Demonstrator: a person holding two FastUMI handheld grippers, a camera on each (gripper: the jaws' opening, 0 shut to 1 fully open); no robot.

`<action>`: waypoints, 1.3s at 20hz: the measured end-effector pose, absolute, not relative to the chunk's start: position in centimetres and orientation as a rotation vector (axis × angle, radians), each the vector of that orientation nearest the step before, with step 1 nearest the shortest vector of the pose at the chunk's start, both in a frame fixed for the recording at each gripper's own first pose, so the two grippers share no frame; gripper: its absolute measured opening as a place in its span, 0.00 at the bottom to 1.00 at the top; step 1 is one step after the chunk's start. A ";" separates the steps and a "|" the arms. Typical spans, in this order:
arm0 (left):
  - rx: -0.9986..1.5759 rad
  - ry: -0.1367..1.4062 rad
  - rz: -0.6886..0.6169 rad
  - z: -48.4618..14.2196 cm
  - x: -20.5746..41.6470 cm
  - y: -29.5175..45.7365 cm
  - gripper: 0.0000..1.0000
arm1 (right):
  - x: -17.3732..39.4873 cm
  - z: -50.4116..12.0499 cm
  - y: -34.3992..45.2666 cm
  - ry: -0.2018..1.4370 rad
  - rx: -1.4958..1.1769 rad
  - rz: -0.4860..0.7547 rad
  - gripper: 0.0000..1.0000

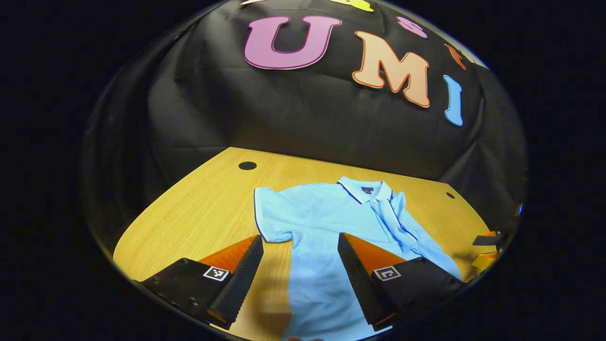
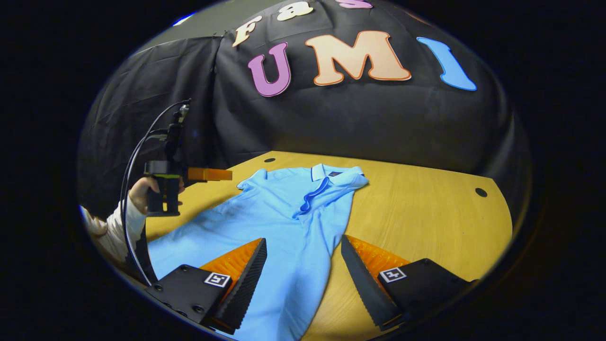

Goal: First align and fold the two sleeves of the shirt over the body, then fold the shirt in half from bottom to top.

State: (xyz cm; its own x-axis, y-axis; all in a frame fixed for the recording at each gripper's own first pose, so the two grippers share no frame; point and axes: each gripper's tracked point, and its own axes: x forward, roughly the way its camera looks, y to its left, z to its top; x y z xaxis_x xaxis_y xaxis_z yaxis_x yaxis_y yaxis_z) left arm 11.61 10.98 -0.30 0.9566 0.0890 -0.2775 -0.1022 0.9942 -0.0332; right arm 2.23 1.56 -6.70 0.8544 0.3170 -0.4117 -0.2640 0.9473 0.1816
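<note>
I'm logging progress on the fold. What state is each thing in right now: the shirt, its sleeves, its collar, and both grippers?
shirt: flat on the table, not yet halved.
left sleeve: spread out, unfolded.
right sleeve: already folded over the body.
collar: lying flat.
left gripper: open, holding nothing.
right gripper: open, holding nothing.

Left claw (image 1: pixel 300 241) gapes above the blue shirt (image 1: pixel 326 222) on the wooden table (image 1: pixel 203 208).

Light-blue polo shirt (image 1: pixel 326 222) flat on table, one sleeve folded in
</note>
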 end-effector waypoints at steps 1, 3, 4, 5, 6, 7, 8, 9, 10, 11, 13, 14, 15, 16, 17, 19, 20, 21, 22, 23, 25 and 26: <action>-0.044 0.292 0.110 -0.2 12.7 11.7 0.94 | 1.7 -6.8 1.1 0.445 0.114 0.298 0.98; -0.033 0.319 0.129 -0.3 14.8 13.0 0.94 | 0.9 -7.2 0.6 0.436 0.111 0.286 0.98; -0.030 0.332 0.135 -0.6 15.8 13.4 0.94 | 0.6 -7.4 0.5 0.434 0.117 0.284 0.98; -0.029 0.351 0.136 -1.1 16.7 13.7 0.94 | 0.3 -7.7 0.5 0.437 0.126 0.286 0.98; -0.026 0.373 0.138 -1.6 17.4 13.9 0.94 | 0.2 -7.7 0.4 0.437 0.135 0.286 0.98; -0.018 0.400 0.143 -2.4 17.9 14.1 0.93 | 0.1 -7.8 0.2 0.437 0.141 0.282 0.98; -0.007 0.417 0.168 -3.0 18.3 14.7 0.94 | 0.0 -7.8 -0.1 0.437 0.141 0.273 0.98; 0.005 0.435 0.186 -3.4 18.7 15.1 0.93 | -0.1 -7.9 -0.4 0.434 0.138 0.263 0.98; 0.011 0.445 0.191 -3.9 18.9 15.2 0.93 | -0.1 -7.9 -0.6 0.426 0.130 0.259 0.98; 0.010 0.457 0.193 -4.3 19.1 15.2 0.94 | -0.2 -7.9 -0.9 0.425 0.123 0.250 0.98; -0.003 0.478 0.197 -5.2 19.4 15.1 0.93 | -0.5 -8.1 -1.3 0.422 0.118 0.240 0.98; 0.001 0.491 0.202 -5.4 19.3 15.2 0.93 | -0.6 -8.3 -1.4 0.423 0.123 0.236 0.98; 0.008 0.492 0.205 -5.5 19.3 15.2 0.94 | -0.7 -8.4 -1.4 0.426 0.130 0.235 0.98; 0.009 0.492 0.204 -5.4 19.5 15.2 0.94 | -0.8 -8.6 -1.5 0.428 0.135 0.234 0.98; 0.018 0.498 0.209 -5.6 19.5 15.3 0.93 | -0.7 -8.7 -1.6 0.427 0.140 0.229 0.98; 0.021 0.492 0.206 -5.6 19.6 15.2 0.88 | -0.7 -8.5 -1.9 0.421 0.151 0.230 0.98; 0.020 0.493 0.205 -5.6 19.8 15.2 0.79 | -0.7 -8.4 -1.9 0.418 0.158 0.231 0.98; 0.020 0.489 0.194 -5.7 20.0 15.0 0.70 | -0.8 -8.4 -1.9 0.416 0.164 0.233 0.98; 0.011 0.487 0.177 -5.7 20.1 14.5 0.62 | -0.9 -8.4 -2.0 0.416 0.171 0.236 0.98; -0.003 0.480 0.159 -5.5 20.1 13.9 0.53 | -0.9 -8.6 -1.9 0.418 0.175 0.237 0.98; -0.009 0.481 0.155 -5.6 20.1 13.6 0.14 | -1.1 -9.3 -2.0 0.431 0.165 0.234 0.98; -0.015 0.477 0.155 -5.4 20.2 13.6 0.05 | -1.3 -9.6 -2.1 0.436 0.157 0.234 0.98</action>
